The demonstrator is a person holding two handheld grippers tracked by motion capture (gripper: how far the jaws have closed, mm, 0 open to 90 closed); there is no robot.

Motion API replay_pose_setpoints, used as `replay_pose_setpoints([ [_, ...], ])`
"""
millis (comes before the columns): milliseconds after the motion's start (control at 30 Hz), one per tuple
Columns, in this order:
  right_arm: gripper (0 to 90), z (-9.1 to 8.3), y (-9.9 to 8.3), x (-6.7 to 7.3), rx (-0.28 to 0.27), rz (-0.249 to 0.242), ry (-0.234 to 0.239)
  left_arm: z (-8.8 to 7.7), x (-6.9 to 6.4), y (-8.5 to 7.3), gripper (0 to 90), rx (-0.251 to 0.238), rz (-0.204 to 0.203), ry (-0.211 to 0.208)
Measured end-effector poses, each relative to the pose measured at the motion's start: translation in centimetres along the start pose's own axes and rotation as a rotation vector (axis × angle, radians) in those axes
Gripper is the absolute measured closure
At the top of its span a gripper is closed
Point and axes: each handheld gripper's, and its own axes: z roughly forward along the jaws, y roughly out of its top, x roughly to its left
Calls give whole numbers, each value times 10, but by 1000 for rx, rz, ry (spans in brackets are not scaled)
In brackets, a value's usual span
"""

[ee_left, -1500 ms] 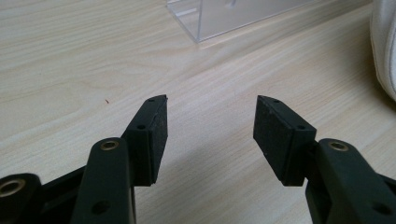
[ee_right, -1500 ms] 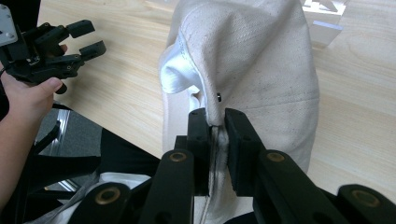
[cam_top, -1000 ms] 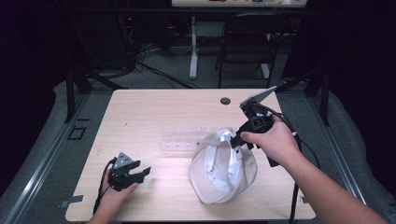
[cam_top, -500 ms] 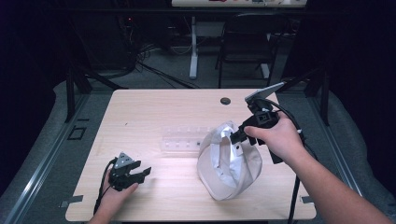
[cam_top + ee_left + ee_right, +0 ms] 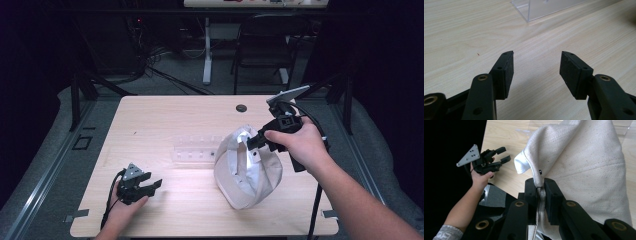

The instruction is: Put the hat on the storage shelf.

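A cream cloth cap (image 5: 250, 175) rests on the wooden table (image 5: 165, 120), right of centre, with its upper edge pulled up. My right gripper (image 5: 251, 145) is shut on that edge from the right. In the right gripper view the jaws (image 5: 540, 186) pinch a seam of the cap (image 5: 586, 165) beside a small dark stud. My left gripper (image 5: 152, 186) lies at the table's front left in a hand, open and holding nothing. In the left gripper view its pads (image 5: 536, 65) stand apart over bare wood.
A clear plastic rack (image 5: 195, 150) lies flat just left of the cap, and its corner (image 5: 544, 7) is ahead of the left jaws. A black grommet (image 5: 241, 108) sits in the table near the far edge. A chair (image 5: 265, 45) and cables stand beyond the table.
The right gripper has drawn the cap's edge up and slightly right. The cap went from lying spread and open to standing bunched and taller. The left gripper stayed put.
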Motion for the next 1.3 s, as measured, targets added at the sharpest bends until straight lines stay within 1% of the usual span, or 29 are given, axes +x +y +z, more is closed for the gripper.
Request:
replay_pose_setpoints([
  [33, 816, 1, 0, 1, -20, 10, 5, 0, 0, 0, 449, -1, 0, 0],
  [67, 816, 0, 0, 1, -21, 13, 16, 0, 0, 0, 449, -1, 1, 1],
  [100, 816, -1, 1, 0, -8, 2, 21, 0, 0, 0, 449, -1, 4, 2],
  [133, 816, -1, 1, 0, -8, 2, 21, 0, 0, 0, 449, -1, 4, 2],
  [167, 816, 0, 0, 2, -22, 15, 23, 0, -1, 0, 449, 0, 4, 1],
  [200, 816, 0, 0, 2, -27, 14, 28, 0, -1, 0, 449, 1, 4, 0],
  [233, 816, -1, 1, 2, -18, 14, 36, 0, -1, 0, 449, 1, 6, 0],
  [300, 816, -1, 2, 2, -20, 14, 43, 0, 0, 0, 449, 0, 4, 1],
  [333, 816, -2, 2, 2, -16, 5, 48, 0, 0, 0, 449, 0, 5, 1],
  [400, 816, -2, 4, 3, -24, 22, 64, 0, 0, 0, 449, -2, 6, 1],
  [500, 816, -2, 4, 3, -29, 27, 74, 0, 0, 0, 449, -6, 6, 4],
  [533, 816, -4, 5, 2, -25, 26, 92, 0, -1, 0, 449, -6, 4, 3],
  [600, 816, -3, 5, 2, -32, 29, 103, 0, -1, 0, 449, -8, 5, 3],
  [633, 816, -5, 6, 1, -24, 31, 127, 0, -1, 0, 449, -5, 5, 2],
  [667, 816, -5, 6, 1, -24, 31, 127, 0, -1, 0, 449, -5, 6, 2],
  [700, 816, -5, 6, 0, -44, 46, 155, 0, -2, 0, 449, -7, 7, 3],
  [733, 816, -6, 7, -1, -36, 46, 166, 0, -2, 1, 449, -7, 7, 2],
  [767, 816, -6, 7, -1, -36, 46, 166, 0, -2, 1, 449, -7, 7, 3],
  [800, 817, -8, 8, -3, -46, 48, 192, 0, -3, 1, 449, -10, 7, 3],
  [867, 817, -8, 8, -4, -54, 44, 197, 0, -3, 1, 449, -10, 14, 3],
  [900, 817, -9, 9, -5, -52, 52, 204, 0, -3, 1, 449, -9, 13, 1],
  [933, 817, -9, 9, -6, -63, 49, 207, 0, -3, 1, 449, -13, 13, 4],
  [967, 817, -11, 10, -6, -63, 51, 207, 0, -3, 1, 449, -13, 22, 3],
  [1033, 817, -12, 10, -6, -75, 60, 221, 0, -5, 2, 449, -16, 20, 0],
  [1067, 817, -15, 11, -7, -81, 49, 228, 0, -6, 2, 449, -17, 28, 1],
  [1133, 817, -16, 11, -7, -87, 53, 234, 1, -8, 3, 449, -20, 31, 5],
  [1200, 817, -18, 12, -7, -90, 52, 242, 0, -10, 4, 449, -19, 56, 15],
  [1233, 817, -22, 13, -8, -104, 47, 252, -1, -11, 5, 449, -24, 59, 14],
  [1300, 817, -23, 14, -8, -109, 47, 258, -2, -11, 5, 448, -30, 59, 12],
])
